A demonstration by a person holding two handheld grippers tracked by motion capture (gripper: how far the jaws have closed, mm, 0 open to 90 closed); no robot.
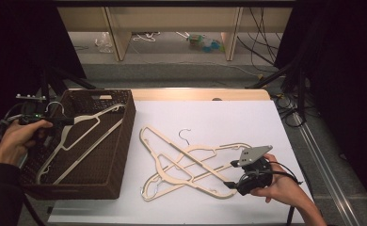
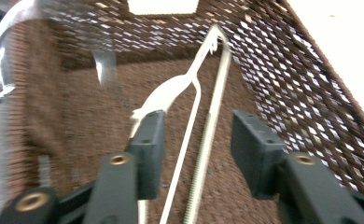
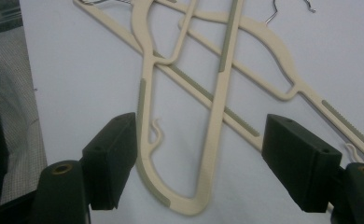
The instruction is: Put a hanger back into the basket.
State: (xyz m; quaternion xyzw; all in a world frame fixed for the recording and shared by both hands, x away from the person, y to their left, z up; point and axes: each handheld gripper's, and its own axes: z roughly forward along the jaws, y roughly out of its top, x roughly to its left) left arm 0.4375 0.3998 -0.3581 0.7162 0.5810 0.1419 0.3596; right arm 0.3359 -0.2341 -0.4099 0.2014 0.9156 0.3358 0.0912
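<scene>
A cream hanger (image 1: pixel 83 136) lies aslant inside the brown woven basket (image 1: pixel 130 127) at the table's left. My left gripper (image 1: pixel 71 121) hangs over its neck end. In the left gripper view the jaws (image 2: pixel 196 126) stand open, and the hanger (image 2: pixel 171 93) runs between them on the basket floor, its neck close to the left jaw's tip. Two more cream hangers (image 1: pixel 191 162) lie crossed on the white table. My right gripper (image 1: pixel 231 174) is at their right end, open. In the right gripper view its jaws (image 3: pixel 199 135) stand either side of one hanger's rounded corner (image 3: pixel 217 107) without pressing on it.
The basket's mesh wall (image 2: pixel 301 79) rises on the right of the left gripper. The white table top (image 1: pixel 228 117) stretches bare behind the crossed hangers. Beyond the far edge are floor, wooden legs, cables and dark stands (image 1: pixel 299 84).
</scene>
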